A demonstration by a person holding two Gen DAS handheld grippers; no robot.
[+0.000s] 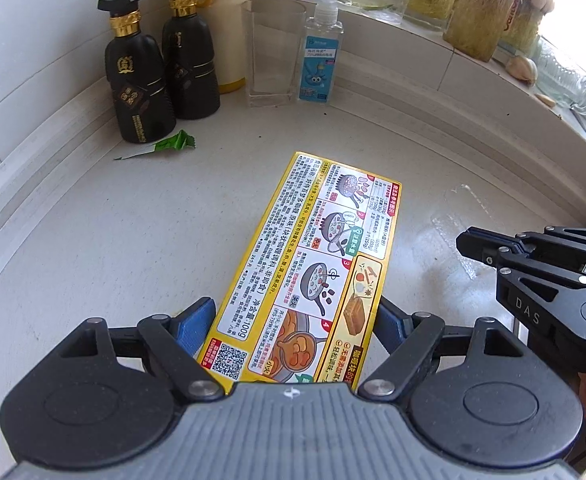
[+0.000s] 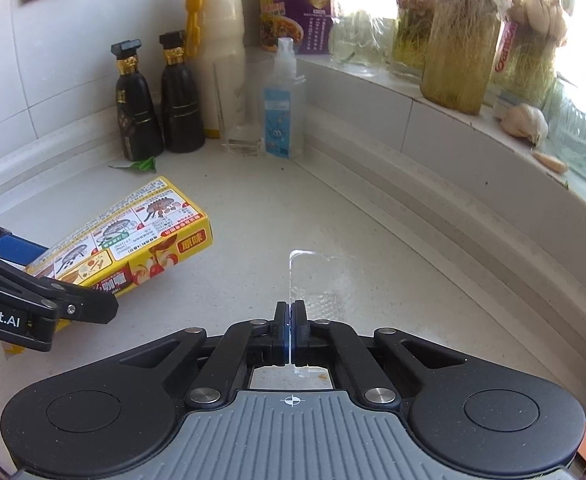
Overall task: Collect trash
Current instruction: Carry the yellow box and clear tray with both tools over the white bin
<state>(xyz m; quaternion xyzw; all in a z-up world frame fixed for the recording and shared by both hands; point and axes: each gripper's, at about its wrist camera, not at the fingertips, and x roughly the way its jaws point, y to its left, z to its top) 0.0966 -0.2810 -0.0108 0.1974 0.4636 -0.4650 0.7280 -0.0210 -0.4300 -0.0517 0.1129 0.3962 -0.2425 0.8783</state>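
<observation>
Fingers (image 1: pixel 197 328) of left gripper (image 1: pixel 293 320) clamp the curry box (image 1: pixel 313 256) (right gripper (image 2: pixel 289 320) pinches clear plastic (image 2: pixel 317 280)).

**Black linkages, blue pads, grey ribbed housings**

Both tools share one build. The left gripper (image 1: pixel 293 320) has black linkage arms with triangular cut-outs, silver pivot pins, and two round black discs at the lower corners of the frame. Between them sits a grey ribbed housing with a small white crosshair mark. Its fingers (image 1: pixel 195 326) carry textured blue pads. The right gripper (image 2: pixel 289 322) looks the same; seen at right of the left view, it bears white "DAS" lettering. White "Robot.AI" lettering shows at left of the right view.
</observation>
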